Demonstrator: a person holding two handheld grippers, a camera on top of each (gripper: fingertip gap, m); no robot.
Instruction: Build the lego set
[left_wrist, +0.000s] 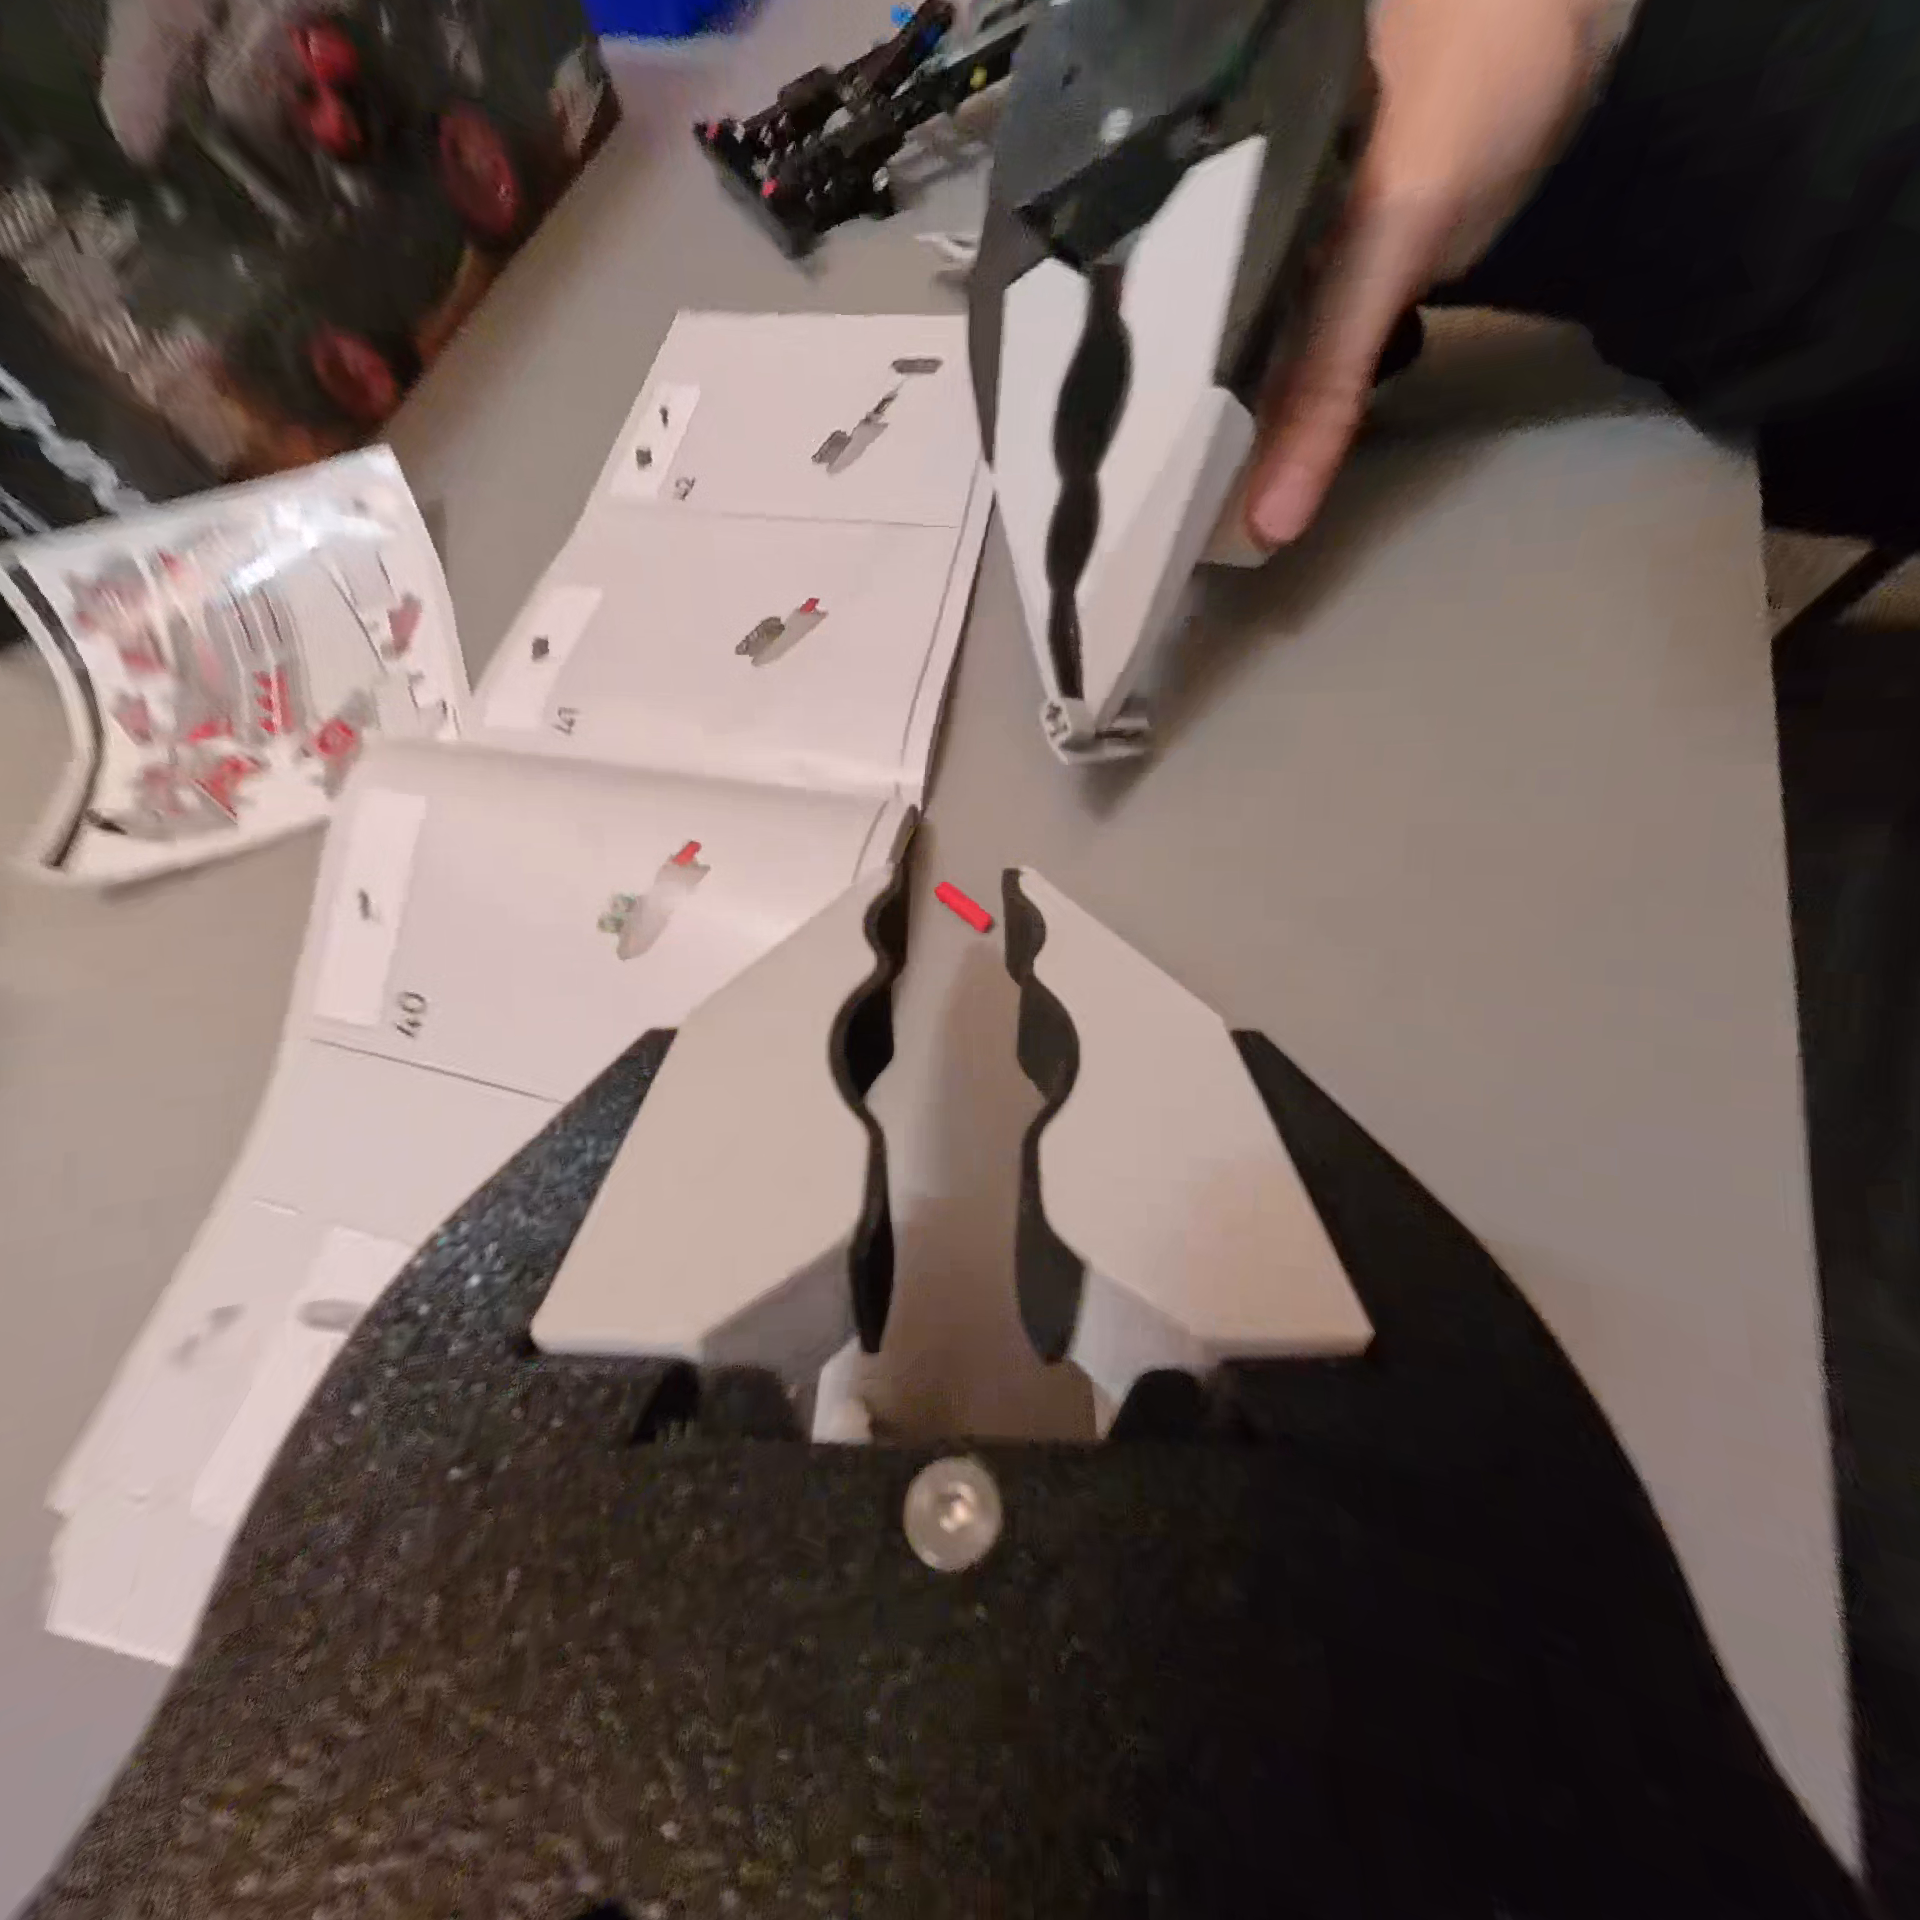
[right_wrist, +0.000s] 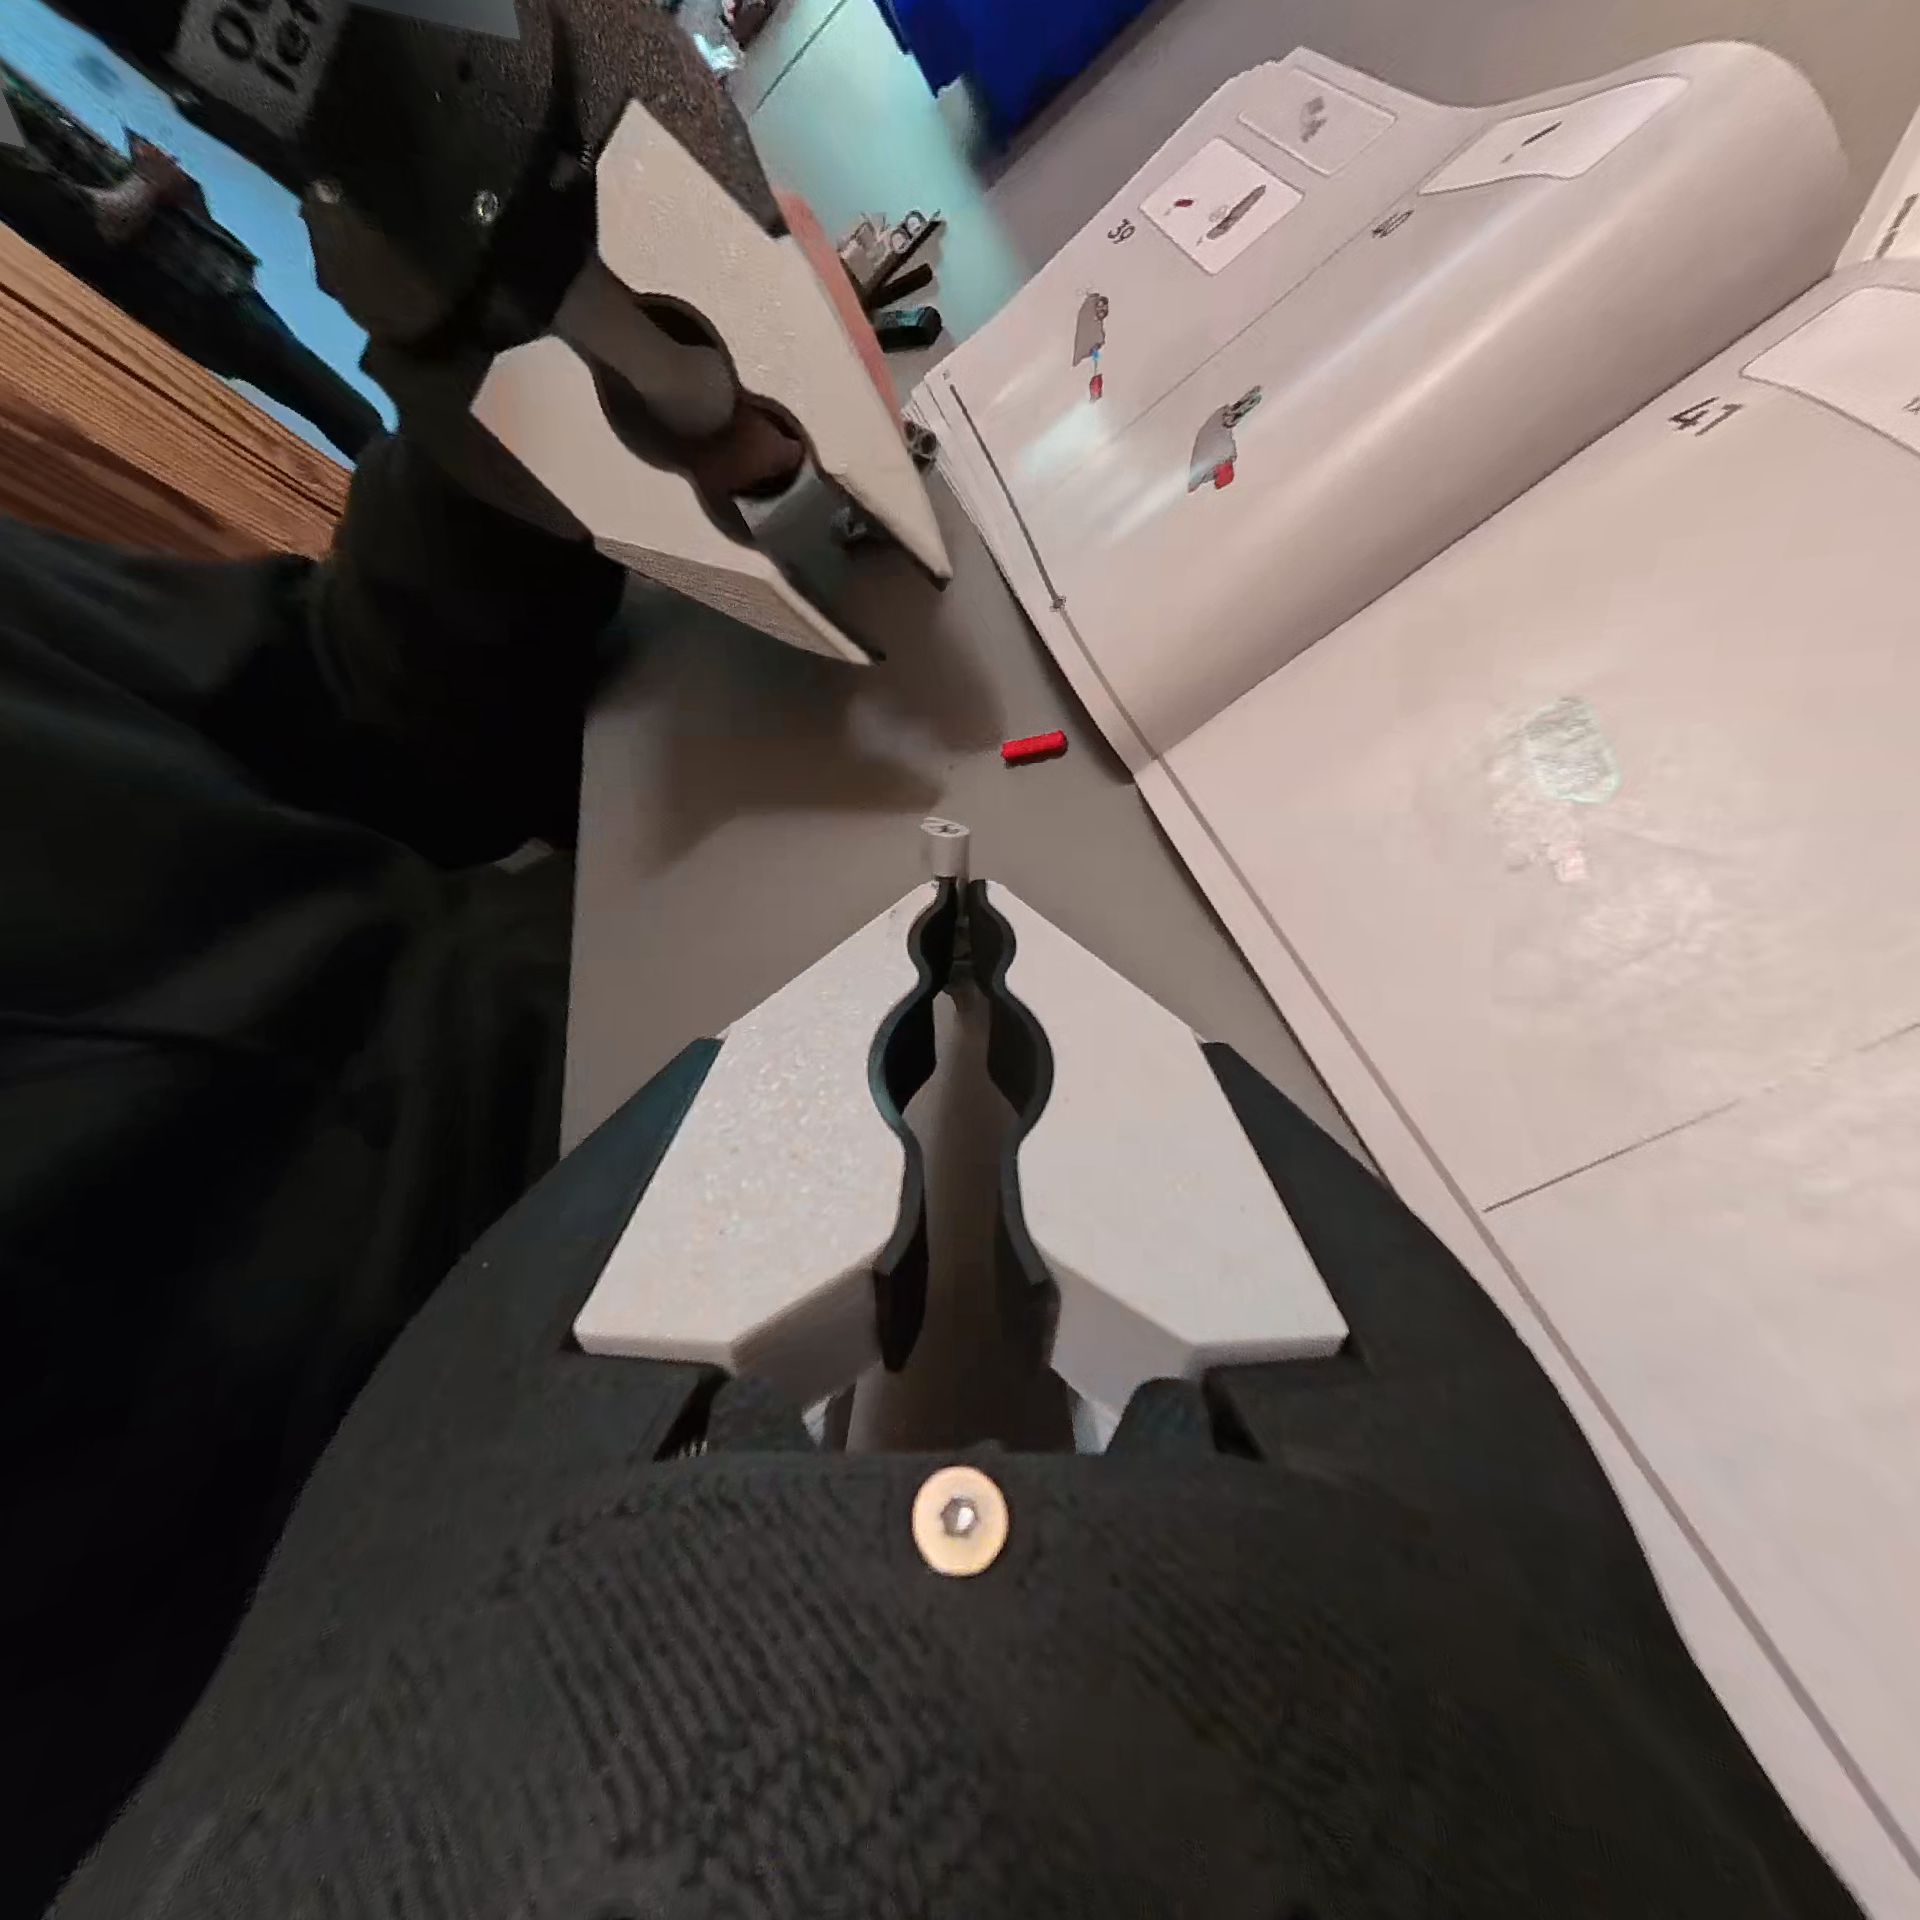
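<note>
Left gripper: my left gripper (left_wrist: 956, 883) hangs low over the grey table (left_wrist: 1403, 935) with its tips pointing down at it. Its two fingers are spread apart with a gap between them. Nothing is in them.

Right gripper: my right gripper (right_wrist: 956, 883) is tipped down toward the table too. Its fingers are pressed together on a small white piece (right_wrist: 948, 847). The piece sticks out past the tips. In the left wrist view the white piece sits at the very bottom of those tips, close to the table.

Hand: a person's hand (left_wrist: 1382, 260) wraps around the right gripper from the side, with one finger lying flat along it.

Red piece: a little red piece (left_wrist: 963, 905) lies flat on the table. It is short and round like a tiny stick. It is just past my left gripper's open tips and right beside the edge of the instruction book (left_wrist: 644, 790).

Book: it lies open, with small pictures of building steps.

Farther back: a dark, partly built model (left_wrist: 831, 145), a curled sticker sheet (left_wrist: 239, 665) and a dark box (left_wrist: 260, 208). All three look blurry.
</note>
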